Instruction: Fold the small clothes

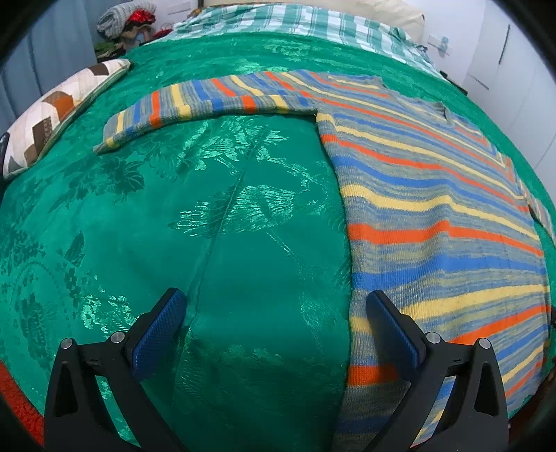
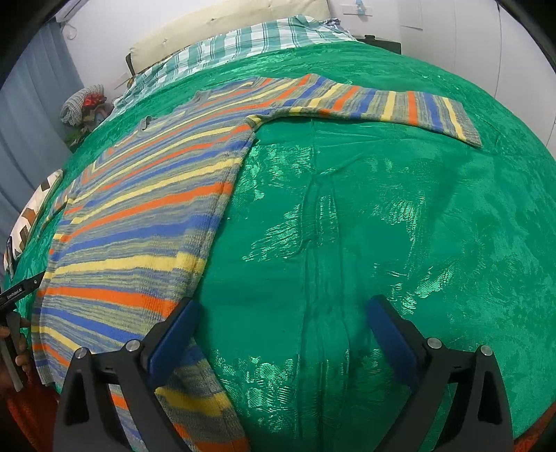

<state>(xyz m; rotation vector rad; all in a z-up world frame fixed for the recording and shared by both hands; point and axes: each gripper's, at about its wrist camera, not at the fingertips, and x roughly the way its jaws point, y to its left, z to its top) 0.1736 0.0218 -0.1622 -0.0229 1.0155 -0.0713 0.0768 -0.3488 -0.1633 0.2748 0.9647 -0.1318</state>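
Note:
A striped knit sweater (image 1: 434,194) in blue, yellow, orange and grey lies flat on a green bedspread (image 1: 194,222). Its left sleeve (image 1: 194,104) stretches out to the side. My left gripper (image 1: 276,306) is open above the sweater's lower left edge, with bare bedspread between its fingers and the right finger over the knit. In the right wrist view the same sweater (image 2: 146,208) fills the left side and its right sleeve (image 2: 399,107) reaches right. My right gripper (image 2: 283,314) stands open by the lower right hem, nothing between the pads.
A patchwork cushion (image 1: 55,114) lies at the left edge of the bed. A green plaid cloth (image 1: 295,21) and a pale pillow (image 2: 222,24) sit at the head. Bundled clothes (image 1: 128,21) are piled beyond. A hand (image 2: 17,347) holding the other gripper shows at the far left.

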